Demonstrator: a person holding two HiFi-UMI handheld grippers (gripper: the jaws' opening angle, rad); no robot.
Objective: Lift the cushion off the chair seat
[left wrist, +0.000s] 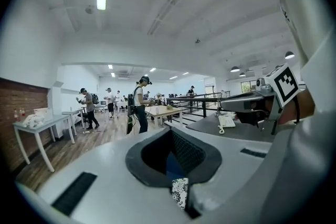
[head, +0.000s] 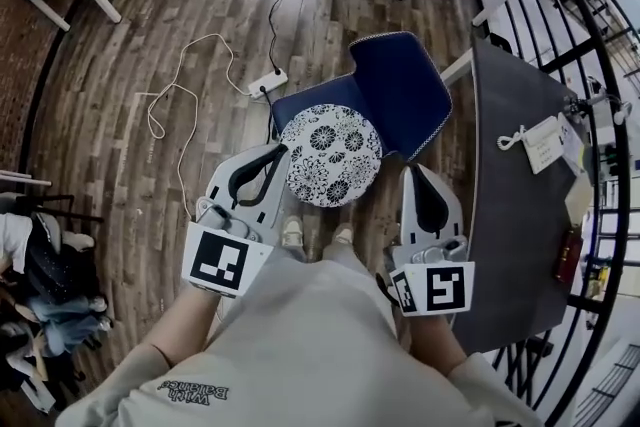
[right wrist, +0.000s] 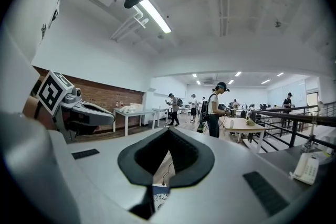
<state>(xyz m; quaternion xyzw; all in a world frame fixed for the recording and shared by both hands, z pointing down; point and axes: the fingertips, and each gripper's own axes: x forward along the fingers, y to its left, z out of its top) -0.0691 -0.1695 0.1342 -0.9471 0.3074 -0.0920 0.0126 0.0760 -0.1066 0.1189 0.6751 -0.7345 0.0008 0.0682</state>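
Note:
A round cushion (head: 331, 155) with a black-and-white flower print lies on the seat of a blue chair (head: 398, 91), seen from above in the head view. My left gripper (head: 274, 153) hovers just off the cushion's left edge, jaws together and empty. My right gripper (head: 411, 171) hovers off its right side with a gap, also shut and empty. In the left gripper view the left gripper (left wrist: 170, 131) points level across the room, and a sliver of the cushion (left wrist: 179, 192) shows below its jaws. The right gripper (right wrist: 168, 131) shows a similar sliver of the cushion (right wrist: 157, 199).
A grey table (head: 520, 215) stands close on the right with a white tag (head: 541, 143) and small items. A white power strip (head: 267, 82) and cable (head: 180, 95) lie on the wood floor behind the chair. A black railing (head: 590, 35) runs far right. Several people stand in the distance.

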